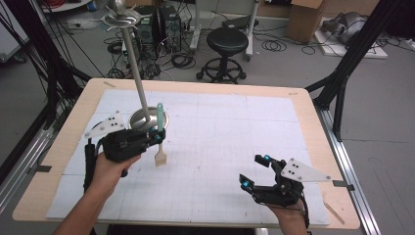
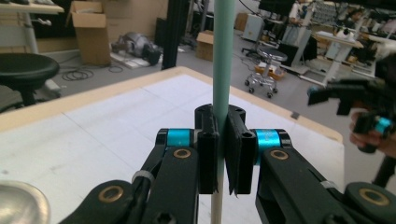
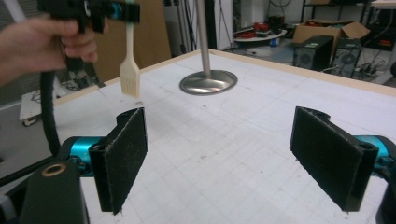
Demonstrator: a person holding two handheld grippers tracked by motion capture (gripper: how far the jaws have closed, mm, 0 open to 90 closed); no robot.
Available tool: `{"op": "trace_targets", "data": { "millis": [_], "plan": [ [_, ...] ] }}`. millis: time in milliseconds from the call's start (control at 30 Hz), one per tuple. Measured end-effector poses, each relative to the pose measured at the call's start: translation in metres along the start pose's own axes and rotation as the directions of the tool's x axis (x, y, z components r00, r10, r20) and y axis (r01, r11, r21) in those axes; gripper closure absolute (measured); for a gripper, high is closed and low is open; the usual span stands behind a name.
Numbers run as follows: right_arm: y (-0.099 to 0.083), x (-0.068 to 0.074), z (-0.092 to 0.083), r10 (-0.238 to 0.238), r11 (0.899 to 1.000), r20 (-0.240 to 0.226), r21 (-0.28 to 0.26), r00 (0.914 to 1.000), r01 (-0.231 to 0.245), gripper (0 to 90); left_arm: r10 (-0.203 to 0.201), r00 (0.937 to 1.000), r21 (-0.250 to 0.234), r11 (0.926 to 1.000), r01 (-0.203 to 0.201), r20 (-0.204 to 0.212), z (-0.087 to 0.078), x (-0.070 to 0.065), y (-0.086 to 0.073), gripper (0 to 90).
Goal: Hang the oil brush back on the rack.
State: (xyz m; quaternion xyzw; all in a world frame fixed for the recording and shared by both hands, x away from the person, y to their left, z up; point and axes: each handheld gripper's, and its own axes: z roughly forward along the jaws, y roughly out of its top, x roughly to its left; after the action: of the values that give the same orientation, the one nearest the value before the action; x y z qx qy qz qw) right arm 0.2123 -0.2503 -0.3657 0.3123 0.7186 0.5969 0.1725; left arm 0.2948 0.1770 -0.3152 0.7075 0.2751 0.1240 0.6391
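Item: brush [image 1: 159, 134], slim mint-green handle above, pale cream shaft below, flat cream bristle head at the bottom end.
Orientation: upright, handle up, bristle head down, raised clear of the mat.
Location: over the left half of the table [image 1: 313, 122], just in front of the stand base, nearer the left edge than the right.
Grip point: at the join of the green handle and the cream shaft, as seen in the left gripper view [image 2: 219, 60].
Left gripper [image 1: 155, 136]: jaws closed tight on the brush handle, pads pressed to both sides; held in a hand [image 1: 110, 169] coming from the near left edge.
Right gripper [image 1: 255, 171]: jaws spread wide, nothing between the pads [image 3: 126, 154]; near the front right corner, well apart from the brush.
Stand: metal pole [image 1: 136, 73] rising tilted from a round shiny base [image 1: 142, 117], left of centre toward the far edge.
Surface cover: white gridded mat [image 1: 220, 147] over the wooden tabletop.
Far view of brush: bristle head [image 3: 129, 79] hanging above the mat, in the right gripper view.
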Motion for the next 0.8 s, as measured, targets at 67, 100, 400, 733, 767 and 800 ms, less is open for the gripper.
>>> {"op": "trace_targets", "data": {
  "millis": [67,100,400,733,767,800],
  "plan": [
    [-0.001,-0.001,0.000,-0.001,1.000,0.007,0.003,1.0000,0.001,18.2,0.005,0.9998,-0.006,1.0000,-0.005,-0.021,0.000,0.005,0.010,83.8],
    [-0.001,-0.001,0.000,-0.004,1.000,0.010,0.004,0.9999,0.004,18.2,0.013,0.9994,-0.008,0.9999,-0.013,-0.032,0.001,0.008,0.015,83.8],
    [-0.002,0.000,0.001,-0.010,1.000,0.015,0.017,0.9998,0.010,18.2,0.005,0.9943,-0.044,0.9990,-0.010,-0.106,0.004,0.028,0.054,83.8],
    [-0.002,-0.001,-0.001,-0.003,1.000,0.016,0.013,0.9999,0.003,18.2,0.036,0.9854,-0.060,0.9972,-0.046,-0.167,0.012,0.040,0.090,83.8],
    [-0.002,-0.001,-0.001,-0.001,1.000,0.016,0.012,0.9999,0.001,18.2,0.040,0.9824,-0.065,0.9965,-0.053,-0.182,0.014,0.042,0.096,83.8],
    [-0.002,-0.001,-0.001,-0.001,1.000,0.016,0.013,0.9999,0.001,18.2,0.040,0.9824,-0.065,0.9965,-0.053,-0.182,0.014,0.042,0.096,83.8]
  ]
}}
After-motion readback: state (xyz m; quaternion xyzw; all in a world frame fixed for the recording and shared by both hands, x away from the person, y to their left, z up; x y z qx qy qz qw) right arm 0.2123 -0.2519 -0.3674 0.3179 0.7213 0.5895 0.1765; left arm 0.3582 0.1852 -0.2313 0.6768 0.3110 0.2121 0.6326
